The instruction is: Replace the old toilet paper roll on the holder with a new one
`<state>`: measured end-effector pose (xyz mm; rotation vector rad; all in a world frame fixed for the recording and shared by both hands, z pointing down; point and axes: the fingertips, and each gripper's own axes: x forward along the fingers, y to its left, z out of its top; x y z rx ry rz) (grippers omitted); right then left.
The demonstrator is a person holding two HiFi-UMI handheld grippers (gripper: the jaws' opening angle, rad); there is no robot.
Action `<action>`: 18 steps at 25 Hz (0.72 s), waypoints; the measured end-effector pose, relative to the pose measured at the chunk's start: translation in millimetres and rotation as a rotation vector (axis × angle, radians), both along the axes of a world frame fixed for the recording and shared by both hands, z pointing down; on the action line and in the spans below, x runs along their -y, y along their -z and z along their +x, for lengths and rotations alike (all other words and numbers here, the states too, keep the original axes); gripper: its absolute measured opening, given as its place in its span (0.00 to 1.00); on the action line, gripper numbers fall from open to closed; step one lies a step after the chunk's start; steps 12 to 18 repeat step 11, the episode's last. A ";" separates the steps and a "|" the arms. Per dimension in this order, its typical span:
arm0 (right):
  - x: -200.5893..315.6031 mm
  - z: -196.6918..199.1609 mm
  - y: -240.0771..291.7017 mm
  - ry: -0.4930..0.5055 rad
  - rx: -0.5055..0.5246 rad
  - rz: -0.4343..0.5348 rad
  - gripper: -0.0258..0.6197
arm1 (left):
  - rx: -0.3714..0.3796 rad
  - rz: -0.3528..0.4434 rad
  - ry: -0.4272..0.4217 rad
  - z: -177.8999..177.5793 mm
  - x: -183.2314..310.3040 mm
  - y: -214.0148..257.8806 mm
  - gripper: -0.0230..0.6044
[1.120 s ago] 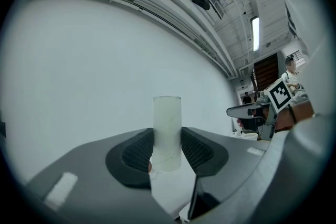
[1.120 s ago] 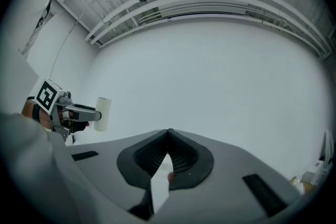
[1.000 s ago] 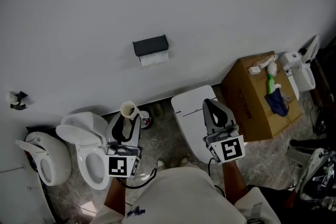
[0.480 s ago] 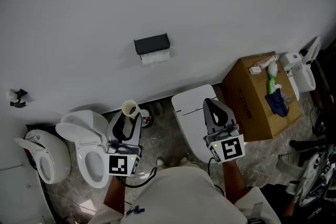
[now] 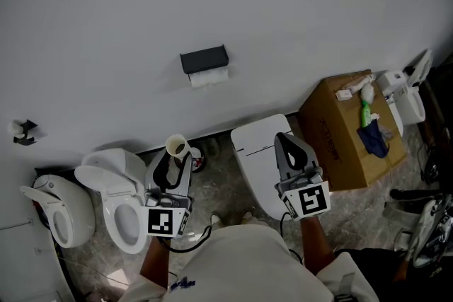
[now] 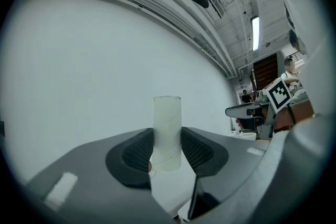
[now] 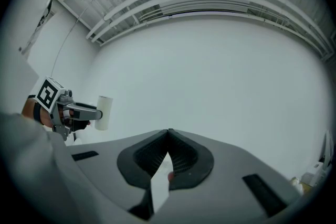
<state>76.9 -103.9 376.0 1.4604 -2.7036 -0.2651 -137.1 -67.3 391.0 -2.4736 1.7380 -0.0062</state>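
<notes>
Bare cardboard tube (image 5: pixel 175 147) clamped upright in the left gripper (image 6: pixel 167 148), pads pressed on its lower half, open end up, long axis vertical. Ahead on the white wall, the black toilet paper holder (image 5: pixel 204 59) with a white roll (image 5: pixel 209 78) under it, axis level along the wall and so crosswise to the tube; old or new, not to be told from here. Well apart from both grippers, above and a little right of the left one in the head view, nearer the left than the right. Right gripper (image 7: pixel 168 139) closed on nothing, pointed at bare wall, above a closed white toilet (image 5: pixel 256 145). Open toilet (image 5: pixel 120 212) below the left gripper, cardboard box (image 5: pixel 347 127) off to the right. Judged: tube to be turned level before any fit on the holder.
</notes>
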 end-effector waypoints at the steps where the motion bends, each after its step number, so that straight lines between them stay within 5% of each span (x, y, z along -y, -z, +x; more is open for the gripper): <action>1: 0.5 0.2 -0.1 0.000 0.000 -0.001 0.04 | 0.000 -0.002 0.000 0.5 0.3 -0.4 0.31; 18: -2.0 -4.9 -1.7 0.004 -0.013 -0.002 0.04 | 0.002 -0.011 0.008 -4.2 -3.9 -3.9 0.31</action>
